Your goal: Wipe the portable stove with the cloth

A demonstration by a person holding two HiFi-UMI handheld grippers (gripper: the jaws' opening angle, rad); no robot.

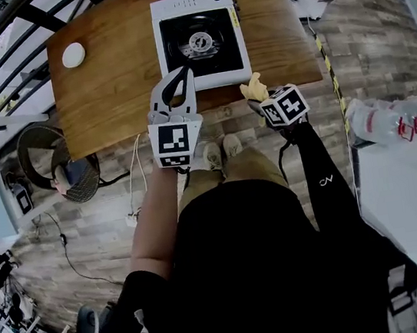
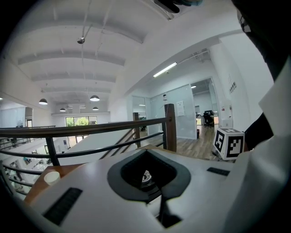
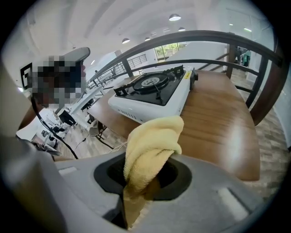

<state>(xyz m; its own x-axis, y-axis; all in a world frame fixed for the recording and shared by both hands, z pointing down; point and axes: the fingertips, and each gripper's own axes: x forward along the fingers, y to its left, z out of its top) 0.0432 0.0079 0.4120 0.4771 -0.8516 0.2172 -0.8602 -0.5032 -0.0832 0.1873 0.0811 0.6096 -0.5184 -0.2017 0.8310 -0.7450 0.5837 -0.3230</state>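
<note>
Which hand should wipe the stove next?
Right. The right tongs already pinch the yellow cloth, close to the stove and its front corner. The left tongs are shut and empty.

Looking steeply down: the brown wooden worktop [image 1: 111, 83] carries a white square portable stove with a black burner top [image 1: 200, 40] at its middle, and a small round white disc [image 1: 73, 55] sits well off toward the far-left corner. The left tongs [image 1: 183, 76] hover over the near edge, tips meeting just beside the stove's near-left corner. The right tongs [image 1: 254, 100] hang at that edge too, pinching a crumpled yellow cloth [image 1: 255, 85] near the stove's near-right corner. A pair of pale shoes [image 1: 222, 150] stands below on the plank floor [image 1: 88, 242].
</note>
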